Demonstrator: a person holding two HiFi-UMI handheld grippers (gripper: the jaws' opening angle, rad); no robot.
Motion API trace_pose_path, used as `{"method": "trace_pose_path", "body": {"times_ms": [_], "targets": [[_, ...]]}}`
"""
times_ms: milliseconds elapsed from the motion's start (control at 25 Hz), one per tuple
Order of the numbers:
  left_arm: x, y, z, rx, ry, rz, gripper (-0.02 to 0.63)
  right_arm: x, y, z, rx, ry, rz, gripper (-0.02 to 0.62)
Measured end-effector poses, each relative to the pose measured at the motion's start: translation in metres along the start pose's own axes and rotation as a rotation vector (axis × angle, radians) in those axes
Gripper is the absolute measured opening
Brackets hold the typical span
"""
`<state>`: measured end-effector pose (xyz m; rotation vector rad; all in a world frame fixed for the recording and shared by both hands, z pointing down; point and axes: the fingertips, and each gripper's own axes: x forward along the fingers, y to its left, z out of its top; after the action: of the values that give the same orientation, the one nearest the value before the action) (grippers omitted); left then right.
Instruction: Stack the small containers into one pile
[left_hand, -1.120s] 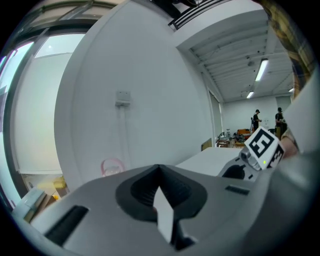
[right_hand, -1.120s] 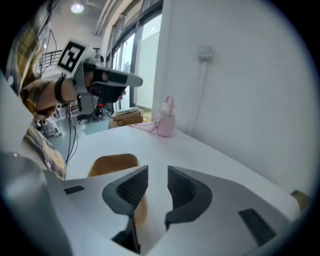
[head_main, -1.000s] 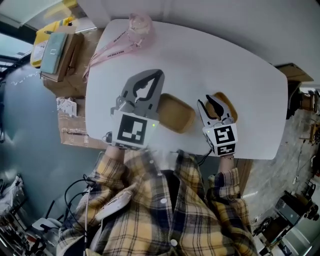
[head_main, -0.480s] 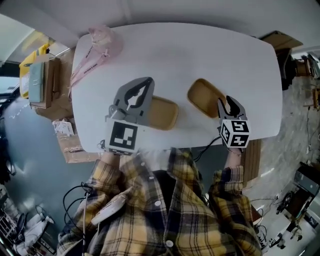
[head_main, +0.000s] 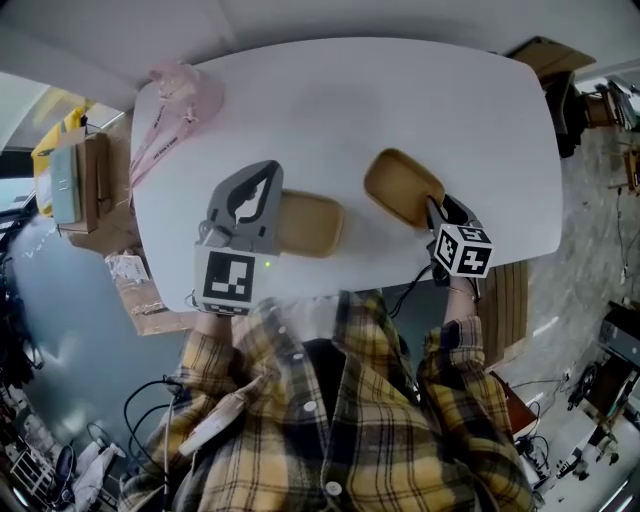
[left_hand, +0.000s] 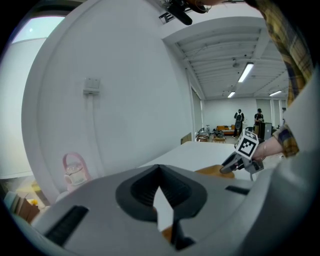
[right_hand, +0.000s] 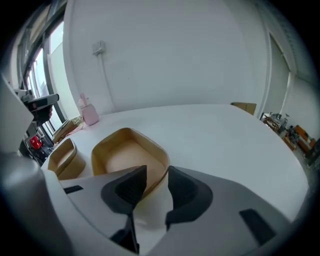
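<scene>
Two tan containers are sitting apart on the white table (head_main: 480, 110), not yet stacked, with a strip of bare tabletop lying between them. The right container (head_main: 403, 187) is resting flat near the table's near edge, turned at an angle. The left container (head_main: 312, 222) is lying closer to the person.

The right gripper (right_hand: 157, 174) is standing with its jaws wide, having just been opening. They are straddling the right container's near wall, one jaw inside and the other outside, and the pads are not pressing on it.

The left gripper (head_main: 262, 175) is keeping its jaws closed together with nothing between them. In the head view its grey body is overlapping the left container's left end and hiding that part. In the left gripper view only a sliver of tan is showing beneath the jaws.

A pink bottle (head_main: 178, 82) is standing at the table's far left corner, and a pink lanyard (head_main: 150, 140) is trailing from it toward the left edge. A cardboard box (head_main: 90, 180) is sitting off the table on that side. The person's plaid shirt (head_main: 330, 420) is filling the lower part of the head view. Far back in the room, two people (left_hand: 239, 120) are standing well clear of the table.
</scene>
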<state>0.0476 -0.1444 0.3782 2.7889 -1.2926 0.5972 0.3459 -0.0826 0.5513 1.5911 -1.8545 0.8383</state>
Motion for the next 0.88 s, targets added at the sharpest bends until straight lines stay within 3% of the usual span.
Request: {"method": "trace_pose_path", "body": {"times_ms": [80, 280, 480, 680, 880], "targets": [[-0.001, 0.001, 0.001, 0.002, 0.000, 0.007, 0.018, 0.003, -0.002, -0.002, 0.038, 0.017, -0.002, 0.135], [-0.003, 0.004, 0.000, 0.005, 0.000, 0.015, 0.018, 0.007, -0.008, -0.004, 0.079, 0.047, -0.050, 0.031], [-0.006, 0.007, -0.001, 0.000, -0.002, 0.022, 0.018, 0.006, 0.005, 0.004, 0.127, 0.041, -0.008, 0.023], [-0.009, 0.009, -0.007, -0.020, 0.013, 0.007, 0.018, -0.007, 0.028, 0.032, 0.152, -0.036, 0.035, 0.023], [-0.016, 0.001, -0.019, -0.127, 0.040, -0.089, 0.018, -0.026, 0.083, 0.068, 0.191, -0.126, 0.130, 0.023]]}}
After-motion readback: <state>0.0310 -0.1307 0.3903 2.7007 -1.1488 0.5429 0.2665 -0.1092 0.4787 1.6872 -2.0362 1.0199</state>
